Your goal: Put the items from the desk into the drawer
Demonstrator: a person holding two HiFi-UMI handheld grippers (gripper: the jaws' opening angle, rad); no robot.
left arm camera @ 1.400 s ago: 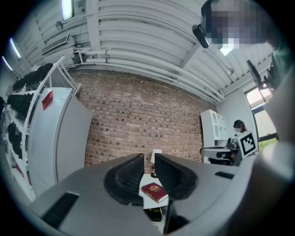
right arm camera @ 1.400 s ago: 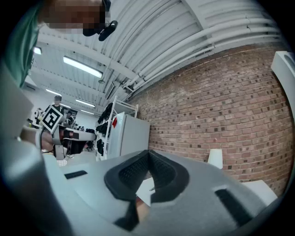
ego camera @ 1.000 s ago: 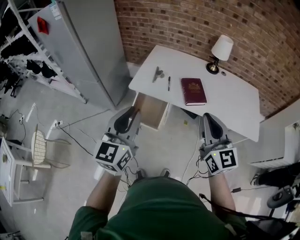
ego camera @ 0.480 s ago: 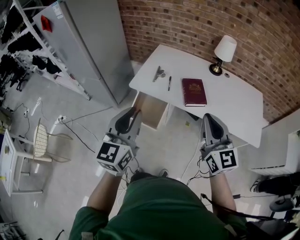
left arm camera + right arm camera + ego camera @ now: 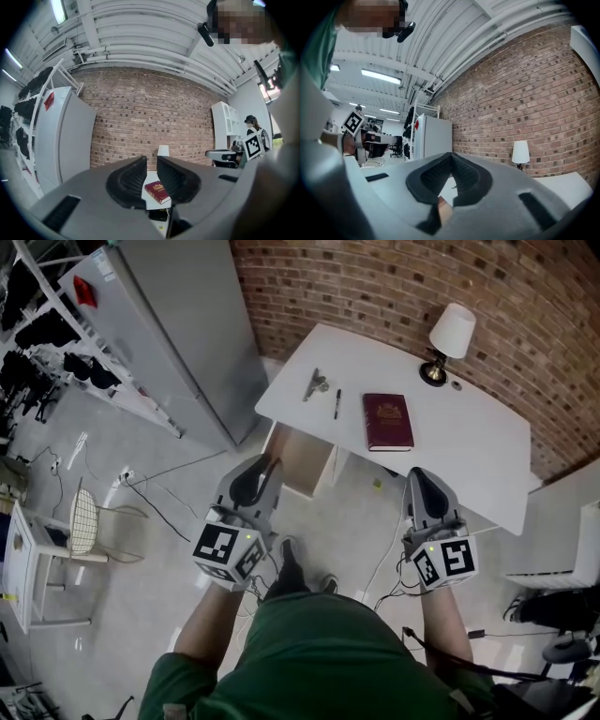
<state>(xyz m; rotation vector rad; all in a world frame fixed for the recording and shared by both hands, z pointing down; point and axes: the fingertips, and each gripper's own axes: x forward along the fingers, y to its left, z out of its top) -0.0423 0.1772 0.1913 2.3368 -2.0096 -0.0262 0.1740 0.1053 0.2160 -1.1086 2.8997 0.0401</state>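
A dark red book [image 5: 387,421] lies in the middle of the white desk [image 5: 469,456], and shows between the left jaws as the book [image 5: 157,192]. A black pen [image 5: 337,404] and a small metal item [image 5: 315,385] lie near the desk's left end. Under that end a drawer [image 5: 305,460] stands pulled out. My left gripper [image 5: 272,463] hovers over the floor just short of the drawer, its jaws a narrow gap apart and empty; the left gripper [image 5: 151,159] points at the book. My right gripper [image 5: 415,472] is short of the desk's front edge; the right gripper [image 5: 451,154] has its tips touching, holding nothing.
A table lamp [image 5: 450,338] and a small round object [image 5: 456,384] stand at the desk's back, against the brick wall [image 5: 394,287]. A grey cabinet [image 5: 178,324] stands left of the desk. Cables [image 5: 150,502] and a wire chair [image 5: 84,535] are on the floor at the left.
Both grippers hold about the same pose. The view has shifted slightly toward the desk, and a shoe has come forward into sight between the arms.
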